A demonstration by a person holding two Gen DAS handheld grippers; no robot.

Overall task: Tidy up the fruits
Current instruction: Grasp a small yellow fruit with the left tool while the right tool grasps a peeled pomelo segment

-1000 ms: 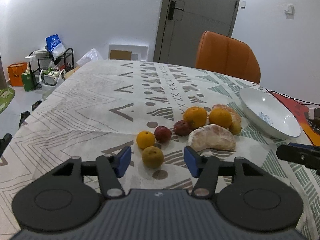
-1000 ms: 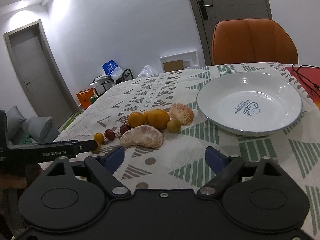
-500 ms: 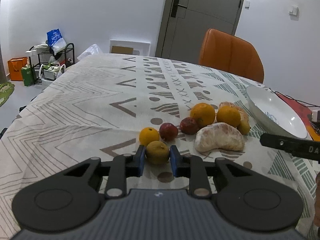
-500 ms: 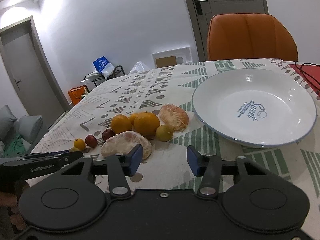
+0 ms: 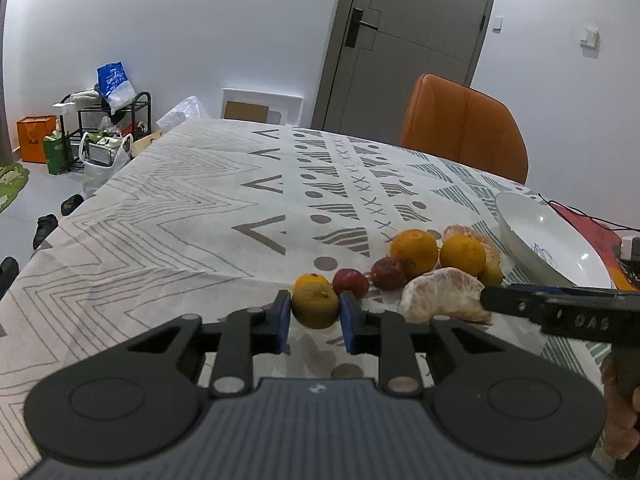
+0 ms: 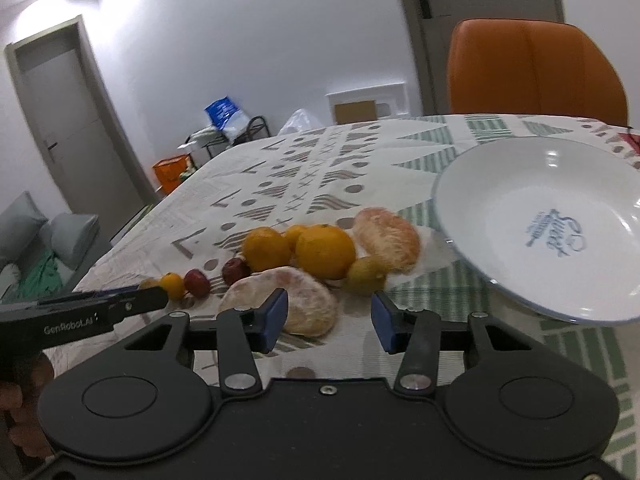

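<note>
Table (image 5: pixel 160 240): patterned cloth, bearing all items.
Plate (image 6: pixel 520 184): white, at the right end, beside the fruit cluster.
Peeled pomelo segment (image 6: pixel 296 300): nearest piece of the cluster, ahead of the right gripper (image 6: pixel 326 318), whose fingers stand wide with nothing between them.
Yellow-green citrus (image 5: pixel 314 306): at the cluster's left end, clamped between the blue pads of the left gripper (image 5: pixel 314 320).

"GenRobot.AI" on left claw (image 6: pixel 132 306); plate (image 6: pixel 500 184) perhaps reads "Sweet".
</note>
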